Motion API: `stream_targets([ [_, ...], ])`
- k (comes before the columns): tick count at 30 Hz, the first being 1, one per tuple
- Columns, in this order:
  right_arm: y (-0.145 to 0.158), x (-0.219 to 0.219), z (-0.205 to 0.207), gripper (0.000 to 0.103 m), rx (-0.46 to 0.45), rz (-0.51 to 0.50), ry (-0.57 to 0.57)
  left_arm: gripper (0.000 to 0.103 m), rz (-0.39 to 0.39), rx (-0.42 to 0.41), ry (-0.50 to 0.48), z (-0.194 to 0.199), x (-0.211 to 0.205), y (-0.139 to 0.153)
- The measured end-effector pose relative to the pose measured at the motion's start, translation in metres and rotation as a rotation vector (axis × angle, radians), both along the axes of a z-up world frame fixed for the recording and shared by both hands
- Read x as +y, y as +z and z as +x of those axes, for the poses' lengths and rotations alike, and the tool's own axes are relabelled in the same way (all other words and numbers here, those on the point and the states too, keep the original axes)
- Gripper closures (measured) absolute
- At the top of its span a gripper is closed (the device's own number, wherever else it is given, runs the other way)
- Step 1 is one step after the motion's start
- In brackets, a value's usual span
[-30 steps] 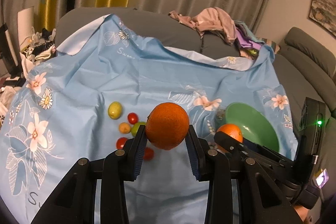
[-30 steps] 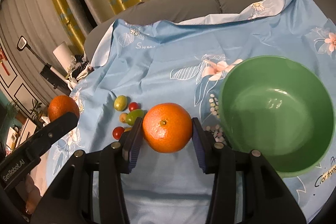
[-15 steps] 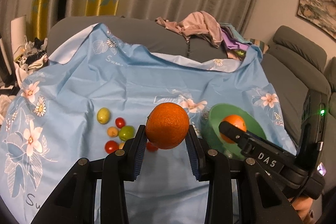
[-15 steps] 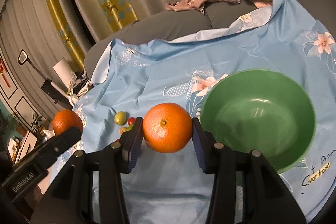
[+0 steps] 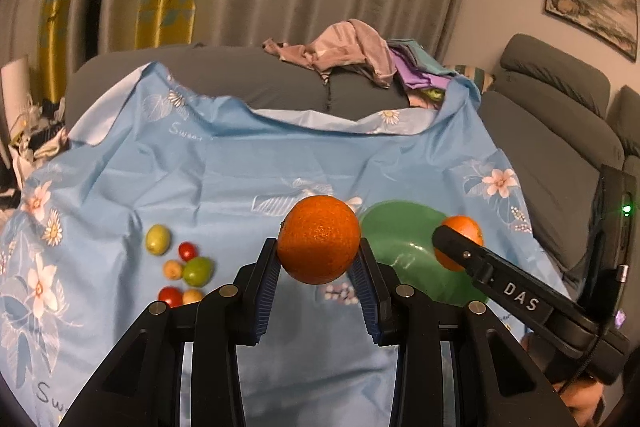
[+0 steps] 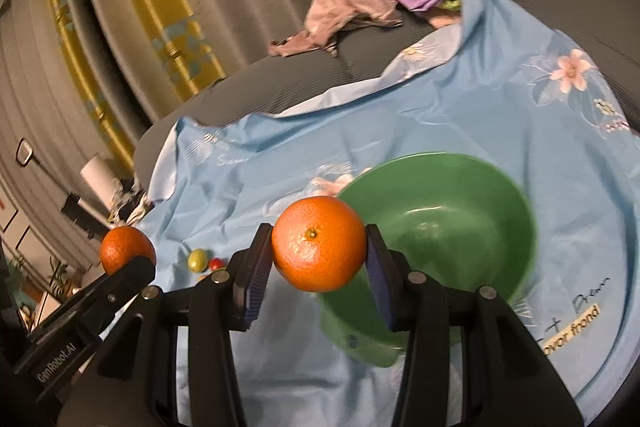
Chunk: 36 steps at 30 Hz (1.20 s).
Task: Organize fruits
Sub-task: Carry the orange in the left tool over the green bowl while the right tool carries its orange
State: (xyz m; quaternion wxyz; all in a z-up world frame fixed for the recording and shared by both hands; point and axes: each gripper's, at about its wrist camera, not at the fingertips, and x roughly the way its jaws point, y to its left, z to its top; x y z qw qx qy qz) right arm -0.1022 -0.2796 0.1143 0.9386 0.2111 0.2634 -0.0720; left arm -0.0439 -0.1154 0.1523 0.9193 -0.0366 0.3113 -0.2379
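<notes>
Both tongs are loaded: the left gripper (image 5: 319, 263) is clamped on an orange (image 5: 319, 239), and the right gripper (image 6: 319, 269) is clamped on a second orange (image 6: 319, 243). Each fruit is held only at two opposite points on a round, slick skin, near the pad tips.

Hazards:
- Slip. A tilt or jolt could roll an orange out from between the pads and across the blue floral cloth (image 5: 280, 163).
- Collision. The two tools are near each other over the green bowl (image 6: 448, 223), so simultaneous release risks contact between them.
- Tipping. The bowl rests on soft, wrinkled cloth, so a drop onto its rim could upset it.

Small fruits (image 5: 182, 269), red, green and yellow, lie loose on the cloth, well left of the bowl.
</notes>
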Motion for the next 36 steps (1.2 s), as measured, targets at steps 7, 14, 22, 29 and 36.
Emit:
stream_targets([
  [7,-0.004,-0.028,-0.012,0.057,0.014,0.003,-0.092,0.066,0.02,0.033,-0.046,0.002,-0.04,-0.017],
  [14,-0.011,-0.055,-0.019,0.057,0.035,0.016,-0.16,0.066,0.037,0.078,-0.093,0.006,-0.069,-0.03],
  [22,-0.022,-0.073,-0.023,0.057,0.071,0.032,-0.202,0.066,0.059,0.103,-0.134,0.005,-0.095,-0.04],
  [29,-0.028,-0.08,-0.021,0.057,0.09,0.054,-0.208,0.066,0.079,0.13,-0.158,0.009,-0.112,-0.048],
  [36,-0.033,-0.082,-0.017,0.057,0.112,0.056,-0.206,0.066,0.082,0.151,-0.171,0.012,-0.12,-0.054],
])
